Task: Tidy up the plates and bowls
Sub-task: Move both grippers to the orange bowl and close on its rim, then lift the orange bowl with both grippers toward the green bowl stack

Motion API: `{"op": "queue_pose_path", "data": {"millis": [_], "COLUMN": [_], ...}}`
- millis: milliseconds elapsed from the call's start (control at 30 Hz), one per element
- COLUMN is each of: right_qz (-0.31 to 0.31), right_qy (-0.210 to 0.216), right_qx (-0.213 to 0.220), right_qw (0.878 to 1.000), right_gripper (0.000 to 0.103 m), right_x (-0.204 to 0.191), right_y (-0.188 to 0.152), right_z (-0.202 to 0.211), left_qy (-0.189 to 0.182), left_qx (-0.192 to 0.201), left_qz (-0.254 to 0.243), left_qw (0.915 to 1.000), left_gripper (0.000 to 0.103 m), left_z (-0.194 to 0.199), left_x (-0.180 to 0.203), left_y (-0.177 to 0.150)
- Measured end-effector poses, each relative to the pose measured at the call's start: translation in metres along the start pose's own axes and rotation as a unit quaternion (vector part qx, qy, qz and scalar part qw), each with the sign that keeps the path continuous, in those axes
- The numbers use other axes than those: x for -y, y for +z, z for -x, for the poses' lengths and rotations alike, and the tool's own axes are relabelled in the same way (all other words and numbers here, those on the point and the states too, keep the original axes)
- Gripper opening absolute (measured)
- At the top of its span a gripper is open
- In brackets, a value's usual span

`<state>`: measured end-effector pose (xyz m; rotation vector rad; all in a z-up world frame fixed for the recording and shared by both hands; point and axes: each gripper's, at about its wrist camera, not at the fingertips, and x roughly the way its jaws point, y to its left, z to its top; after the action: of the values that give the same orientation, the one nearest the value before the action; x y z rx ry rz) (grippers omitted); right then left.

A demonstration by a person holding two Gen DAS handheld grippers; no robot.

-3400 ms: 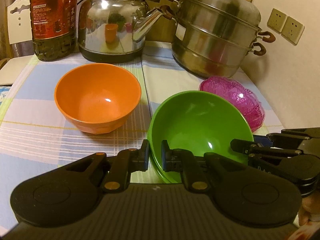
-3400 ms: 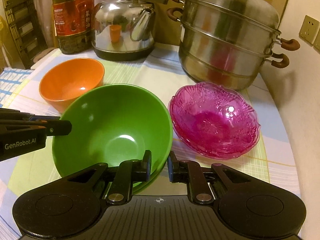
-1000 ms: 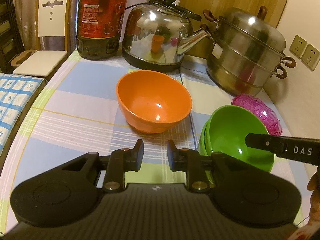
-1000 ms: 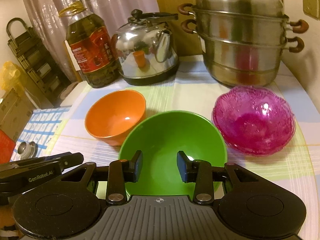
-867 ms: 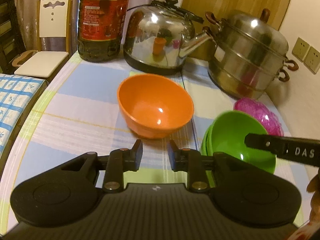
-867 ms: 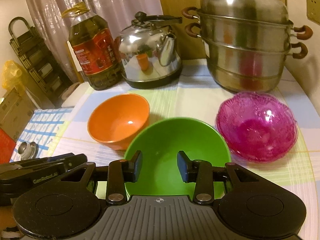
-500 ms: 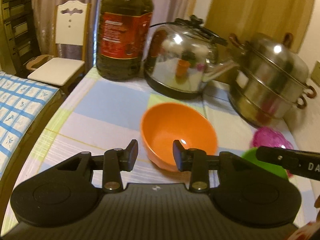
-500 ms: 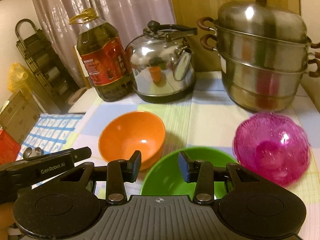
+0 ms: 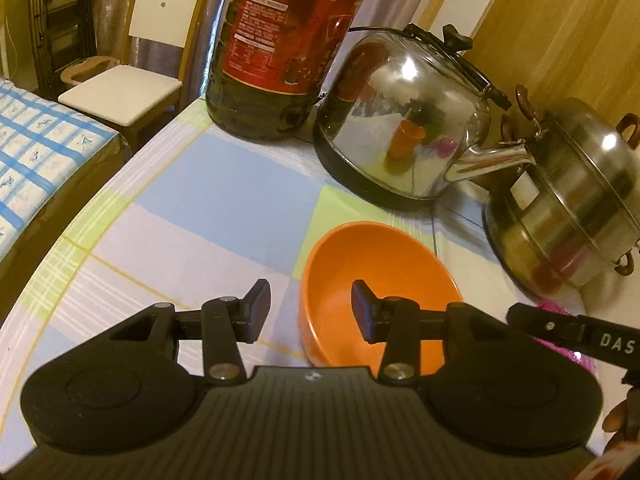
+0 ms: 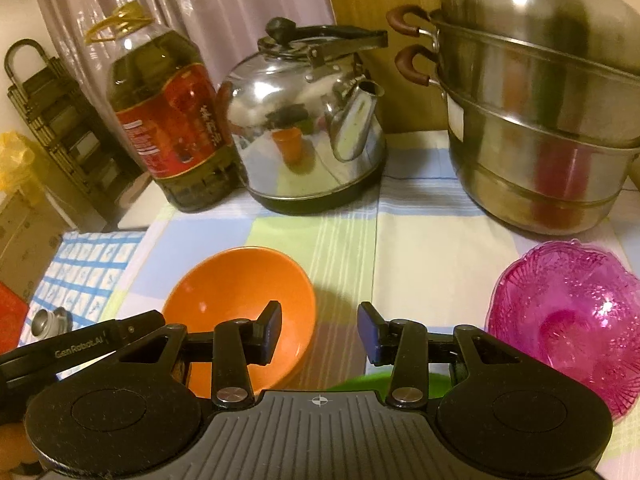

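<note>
Bowl sorting: left gripper (image 9: 311, 313) lines up on orange bowl (image 9: 376, 280).
Both grippers empty, jaws parted, left's just widened; next, straddle its near rim and clamp.

def someone's home, prob a dining corner next to the kitchen. table w/ a checked pastel tablecloth (image 10: 420, 248), big bottle of cooking oil (image 10: 168, 128) w/ a red label, a shiny steel kettle (image 10: 304, 128) and a stacked steel steamer pot (image 10: 540, 120) parked along the back. plastic bowls out front: orange bowl (image 10: 240, 292), pink glassy bowl (image 10: 568, 312). white dining chair (image 9: 148, 40) off to the side, curtains (image 10: 224, 8) behind, wood panelling (image 9: 568, 32). lived-in, not a lab.
</note>
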<state>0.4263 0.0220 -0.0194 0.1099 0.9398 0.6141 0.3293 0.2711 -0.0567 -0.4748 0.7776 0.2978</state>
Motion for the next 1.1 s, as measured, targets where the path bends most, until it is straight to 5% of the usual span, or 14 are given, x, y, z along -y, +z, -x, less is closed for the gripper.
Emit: {"op": "queue_pose_path", "data": {"millis": [533, 867, 933, 1000, 1100], "right_qz": [0.04, 0.052, 0.053, 0.051, 0.052], "right_qy": [-0.029, -0.035, -0.036, -0.034, -0.025], "right_qx": [-0.104, -0.143, -0.146, -0.149, -0.15], "right_qw": [0.993, 0.988, 0.987, 0.987, 0.987], "right_gripper": [0.042, 0.042, 0.038, 0.021, 0.01], "right_x": [-0.008, -0.009, -0.01, -0.01, -0.015], "right_y": [0.006, 0.008, 0.007, 0.007, 0.006], "right_z": [-0.066, -0.088, -0.092, -0.095, -0.095], "left_qy": [-0.006, -0.015, -0.018, -0.022, -0.016], "left_qx": [-0.044, -0.057, -0.056, -0.055, -0.054], "left_qz": [0.017, 0.024, 0.021, 0.019, 0.008], "left_qw": [0.9989, 0.998, 0.9981, 0.9981, 0.9984], "left_gripper": [0.038, 0.019, 0.016, 0.012, 0.011], "left_z": [-0.034, -0.046, -0.045, -0.044, -0.042], "left_x": [-0.01, -0.014, -0.013, -0.012, -0.008], "left_y": [-0.004, -0.006, -0.006, -0.005, -0.005]}}
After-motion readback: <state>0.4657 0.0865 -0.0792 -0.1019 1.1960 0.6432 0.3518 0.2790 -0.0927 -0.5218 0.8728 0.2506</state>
